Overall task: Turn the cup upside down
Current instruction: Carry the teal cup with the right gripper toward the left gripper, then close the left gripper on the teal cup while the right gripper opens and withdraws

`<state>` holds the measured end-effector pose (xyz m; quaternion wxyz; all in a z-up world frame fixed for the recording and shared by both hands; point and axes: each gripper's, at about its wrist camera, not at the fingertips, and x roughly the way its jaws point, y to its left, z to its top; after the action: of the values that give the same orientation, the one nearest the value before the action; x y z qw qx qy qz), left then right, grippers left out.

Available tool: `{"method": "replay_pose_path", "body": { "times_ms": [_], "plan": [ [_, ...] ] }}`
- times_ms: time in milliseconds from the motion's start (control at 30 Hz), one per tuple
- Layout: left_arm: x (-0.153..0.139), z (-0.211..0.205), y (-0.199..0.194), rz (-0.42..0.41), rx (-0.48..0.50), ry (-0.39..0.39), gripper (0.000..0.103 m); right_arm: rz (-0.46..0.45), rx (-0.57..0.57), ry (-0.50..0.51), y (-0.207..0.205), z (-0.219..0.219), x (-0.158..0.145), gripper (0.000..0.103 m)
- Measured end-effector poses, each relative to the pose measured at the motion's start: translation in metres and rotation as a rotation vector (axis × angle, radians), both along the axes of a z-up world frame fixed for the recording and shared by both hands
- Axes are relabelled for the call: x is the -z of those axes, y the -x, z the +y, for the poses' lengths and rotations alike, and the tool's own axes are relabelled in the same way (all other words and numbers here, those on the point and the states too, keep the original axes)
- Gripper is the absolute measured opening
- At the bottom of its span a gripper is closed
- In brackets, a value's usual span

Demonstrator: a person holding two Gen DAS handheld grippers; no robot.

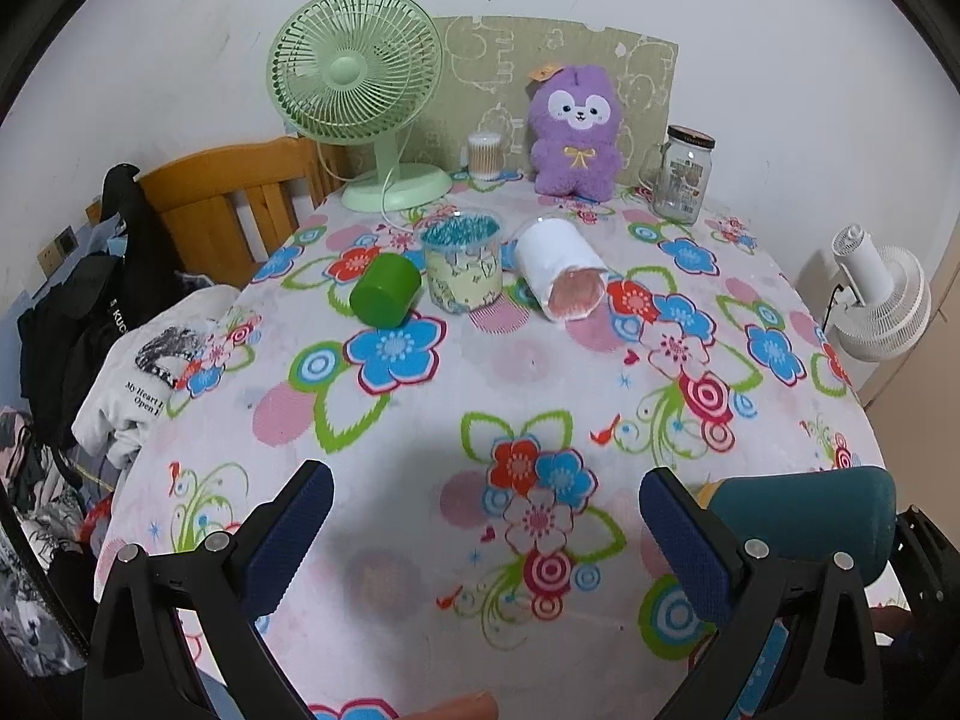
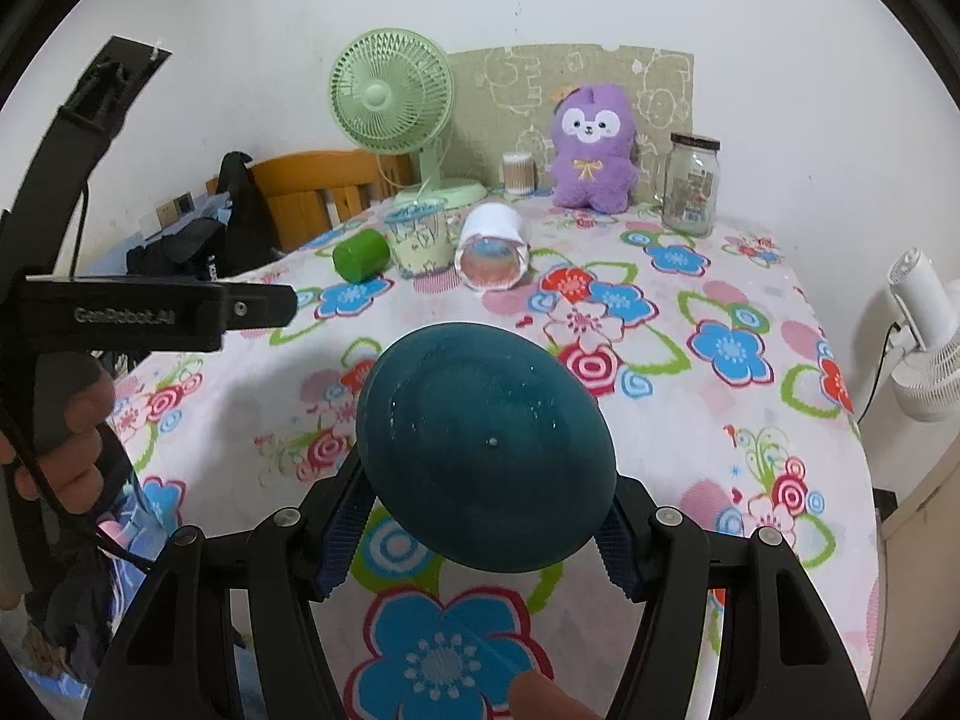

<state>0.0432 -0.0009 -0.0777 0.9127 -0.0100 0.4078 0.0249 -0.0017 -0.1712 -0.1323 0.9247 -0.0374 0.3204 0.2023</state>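
My right gripper (image 2: 486,516) is shut on a dark teal cup (image 2: 486,450). The cup is held above the floral tablecloth with its round base facing the camera. The same cup (image 1: 804,516) shows at the lower right of the left wrist view, beside the left gripper's right finger. My left gripper (image 1: 486,516) is open and empty above the near part of the table. The left gripper's body (image 2: 150,312) shows at the left of the right wrist view.
On the floral tablecloth (image 1: 420,420) lie a green cup (image 1: 384,288) on its side, a patterned cup of swabs (image 1: 462,267) and a white cup (image 1: 561,270) on its side. Behind stand a green fan (image 1: 360,96), a purple plush (image 1: 576,132) and a glass jar (image 1: 684,174).
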Motion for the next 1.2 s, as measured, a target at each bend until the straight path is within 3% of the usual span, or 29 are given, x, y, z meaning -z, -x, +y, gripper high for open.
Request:
{"method": "replay_pose_path", "body": {
  "times_ms": [333, 533, 733, 1000, 1200],
  "plan": [
    [0.006, -0.021, 0.014, 0.017, 0.056, -0.011, 0.103, 0.009, -0.006, 0.008, 0.017, -0.014, 0.011, 0.067],
    [0.010, -0.034, 0.019, 0.028, 0.086, -0.016, 0.103, 0.098, 0.043, 0.031, 0.021, -0.034, 0.035, 0.068],
    [0.013, -0.042, 0.018, 0.041, 0.103, -0.016, 0.103, 0.121, 0.063, 0.017, 0.018, -0.043, 0.040, 0.069],
    [0.009, -0.047, 0.021, 0.031, 0.117, -0.020, 0.103, 0.109, 0.076, 0.043, 0.018, -0.043, 0.026, 0.092],
    [0.001, -0.049, 0.023, 0.022, 0.123, -0.010, 0.103, 0.098, 0.063, 0.021, 0.020, -0.047, 0.007, 0.093]
  ]
}}
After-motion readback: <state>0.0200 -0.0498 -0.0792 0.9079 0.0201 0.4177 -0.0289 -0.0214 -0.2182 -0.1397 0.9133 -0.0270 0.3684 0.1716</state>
